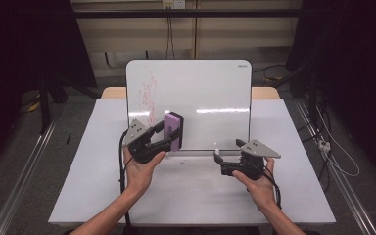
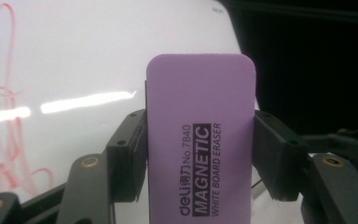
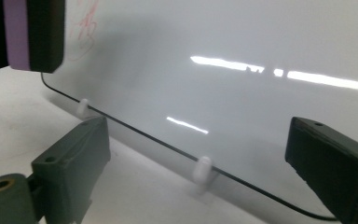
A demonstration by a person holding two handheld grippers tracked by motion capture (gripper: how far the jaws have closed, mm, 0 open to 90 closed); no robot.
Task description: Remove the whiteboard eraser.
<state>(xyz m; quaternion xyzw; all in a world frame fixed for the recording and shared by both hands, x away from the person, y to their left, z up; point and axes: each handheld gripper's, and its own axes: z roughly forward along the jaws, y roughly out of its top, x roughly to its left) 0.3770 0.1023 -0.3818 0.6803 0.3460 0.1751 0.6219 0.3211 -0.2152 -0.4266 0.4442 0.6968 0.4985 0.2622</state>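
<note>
Meanwhile, my left gripper [image 1: 169,133] clamps the purple eraser [image 1: 173,130] upright between its jaws, just in front of the whiteboard [image 1: 200,93] and near its red scribbles [image 1: 148,95]. My right gripper [image 1: 227,155] stands wide open, empty, facing the whiteboard's lower edge above the table [image 1: 191,196].

dim room | streak glare on whiteboard [image 1: 200,98] (sharp focus)

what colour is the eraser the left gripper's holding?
Purple body with a black felt pad; the eraser shows best in the left gripper view, clamped by the left gripper.
</note>
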